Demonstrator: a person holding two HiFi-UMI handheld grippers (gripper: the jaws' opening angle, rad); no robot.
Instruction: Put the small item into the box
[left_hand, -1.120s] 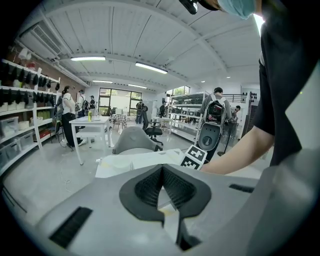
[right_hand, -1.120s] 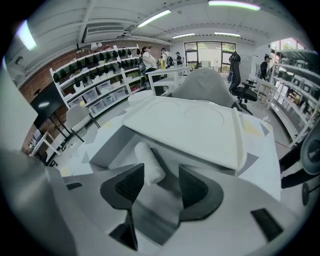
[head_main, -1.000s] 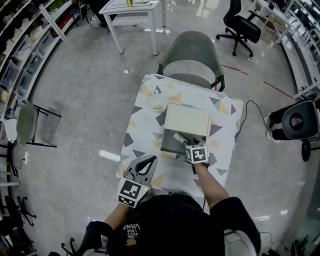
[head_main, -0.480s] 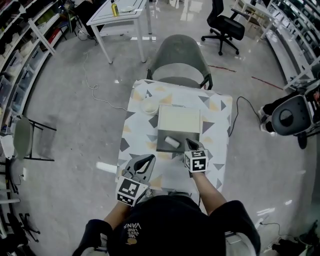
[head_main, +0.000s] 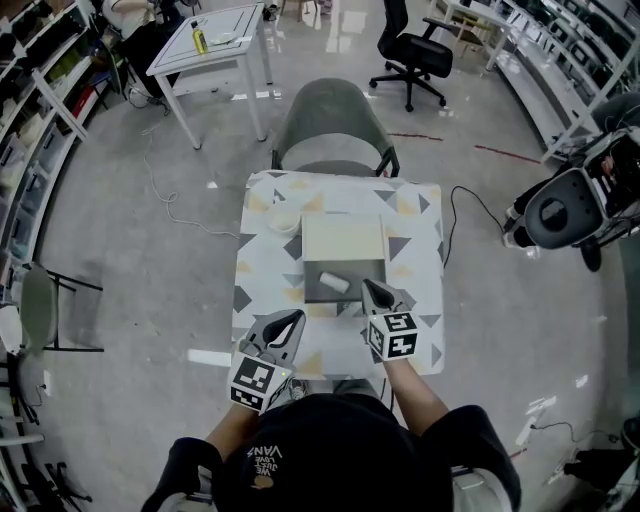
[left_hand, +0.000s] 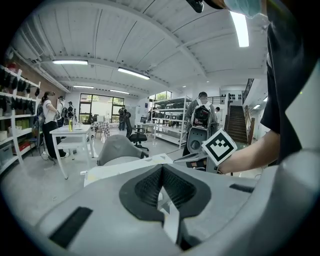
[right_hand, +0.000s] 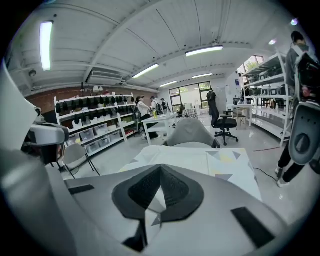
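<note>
Item dropped, right gripper backed out empty

Nearest me, my left gripper (head_main: 296, 320) hangs over the near edge of the table with the white cloth of grey and yellow triangles (head_main: 415, 250). Its jaws are together with nothing between them, and it takes no part in this.

My right gripper (head_main: 369, 289) sits just at the near right corner of the shallow grey open box (head_main: 372, 272). A second ago it reached over the box with the jaws wide. Now it has pulled back toward me and the jaws have closed on nothing; its own view shows only tablecloth past the tips.

The small white cylinder-shaped item (head_main: 335, 282) lies loose on the box floor, left of my right jaws and clear of them, and I am not touching it.

Behind it the cream flat lid (head_main: 343, 238) lies open on the far side of the box. A white round bowl (head_main: 283, 220) stands left of the lid, and a grey-green shell chair (head_main: 335, 125) is past the table.

I judge the placing itself done: the item is inside and released. If anything is left, it is shutting the lid
</note>
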